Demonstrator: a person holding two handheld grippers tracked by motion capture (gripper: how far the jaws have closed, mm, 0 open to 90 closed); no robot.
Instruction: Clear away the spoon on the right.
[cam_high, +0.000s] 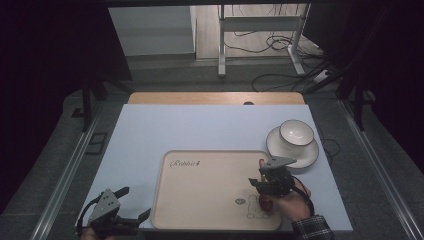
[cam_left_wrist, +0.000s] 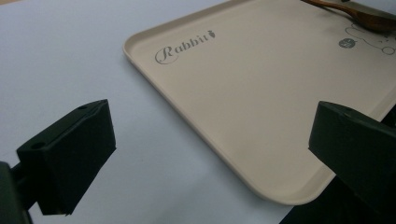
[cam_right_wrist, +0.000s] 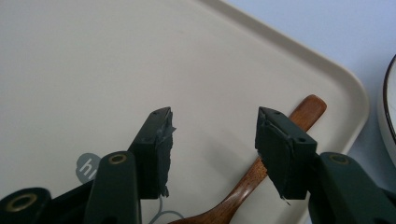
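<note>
A pale blue mat (cam_high: 200, 127) covers the wooden table, and on it lies a beige rectangular plastic tray (cam_high: 210, 192) with "Rabbit" printed in script near its eleven o'clock corner. A brown wooden spoon (cam_right_wrist: 275, 154) lies on the tray along its three o'clock edge, its handle tip reaching toward the tray's one o'clock corner and its bowl toward the small rabbit drawing near five o'clock.

The right gripper (cam_high: 263, 172), held in a hand (cam_high: 290, 202) with a plaid cuff, hovers over that side of the tray. Its jaws stand moderately apart with nothing between them; in the right gripper view the spoon's handle passes under the right-hand jaw, and I cannot tell whether it touches.

The left gripper (cam_high: 132, 202) sits off the tray at its seven o'clock corner, jaws spread wide and empty above the mat.

At two o'clock from the tray, just beside its corner, a white ceramic bowl (cam_high: 296, 132) with a dark rim rests on a white round plate (cam_high: 292, 148).
</note>
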